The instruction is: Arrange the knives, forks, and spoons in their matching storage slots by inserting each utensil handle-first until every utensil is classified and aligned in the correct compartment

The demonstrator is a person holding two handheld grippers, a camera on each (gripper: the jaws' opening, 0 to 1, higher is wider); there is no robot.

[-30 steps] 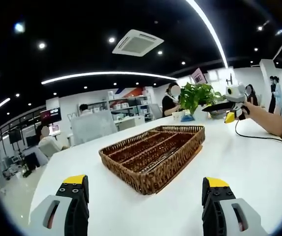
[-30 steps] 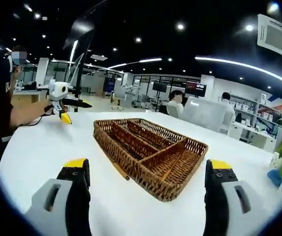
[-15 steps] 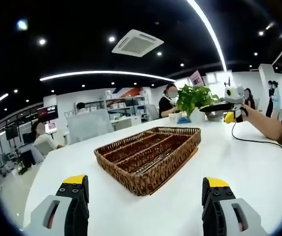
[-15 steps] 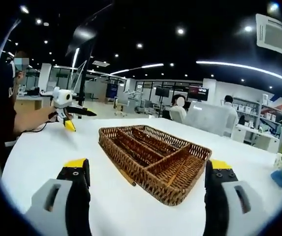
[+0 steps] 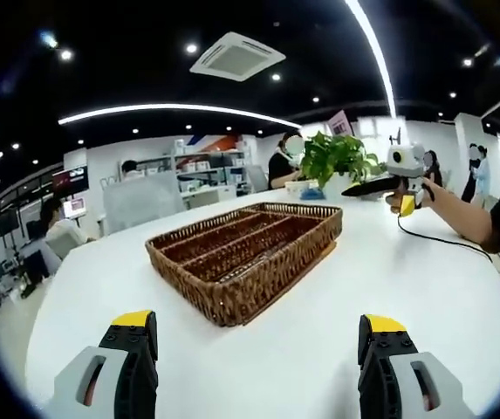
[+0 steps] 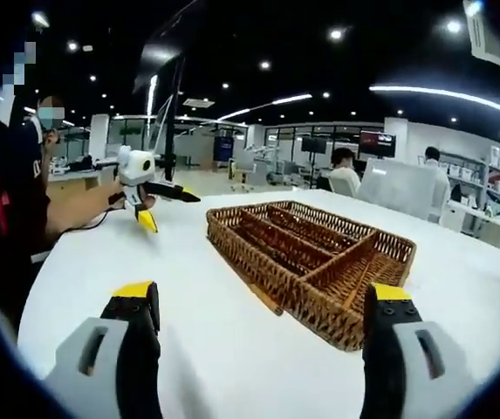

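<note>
Showing plant [image 5: 332, 157] behind wicker tray [image 5: 241, 253], left view.

— What stands at the far edge of the white table [image 5: 424, 288]?
— A green potted plant [image 5: 332, 157], just beside a small blue object [image 5: 317, 194] that I cannot identify.
— And beyond the table?
— An open office: a seated person [image 5: 58, 231] facing monitors [image 5: 66, 183] off the left edge, shelving [image 5: 202, 170] along the back wall, another person [image 5: 283, 166] near the plant.
— Overhead?
— A black ceiling with a square air-conditioning vent [image 5: 236, 58], long light strips [image 5: 171, 111] and small spotlights.
— From the other side?
— Glass-walled rooms [image 6: 232, 148] and two people seated behind a partition [image 6: 404, 188].
</note>
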